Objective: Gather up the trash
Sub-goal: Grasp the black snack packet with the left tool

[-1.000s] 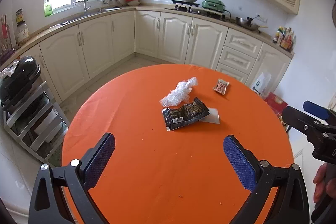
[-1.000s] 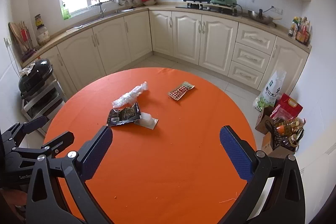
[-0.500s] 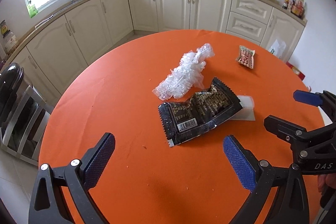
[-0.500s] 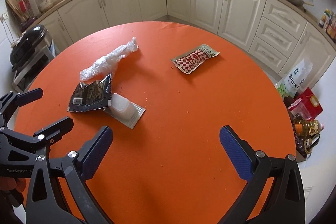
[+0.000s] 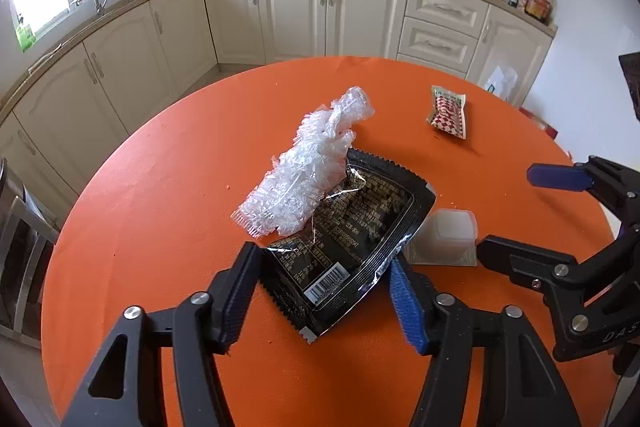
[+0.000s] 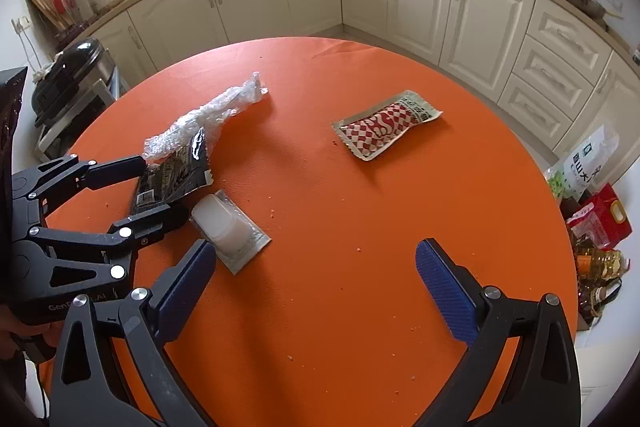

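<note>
On the round orange table (image 5: 160, 211) lie a black snack wrapper (image 5: 344, 239), crumpled clear plastic (image 5: 308, 163), a clear plastic cup on its lid (image 5: 448, 235) and a red-checked sachet (image 5: 450, 111). My left gripper (image 5: 324, 291) is low over the table, its jaws partly closed around the near end of the black wrapper; the fingers look close to its edges. It shows in the right wrist view (image 6: 156, 187). My right gripper (image 6: 316, 275) is open and empty, its left finger just beside the clear cup (image 6: 224, 227). The sachet (image 6: 384, 127) lies farther ahead.
Cream kitchen cabinets (image 5: 304, 11) run behind the table. A black appliance on a rack (image 6: 68, 75) stands at the left. Bags and bottles (image 6: 592, 219) sit on the floor at the right. Small crumbs dot the tabletop.
Both grippers have moved forward and down toward the trash. My left gripper's jaws have narrowed around the black wrapper. My right gripper has come beside the clear cup.
</note>
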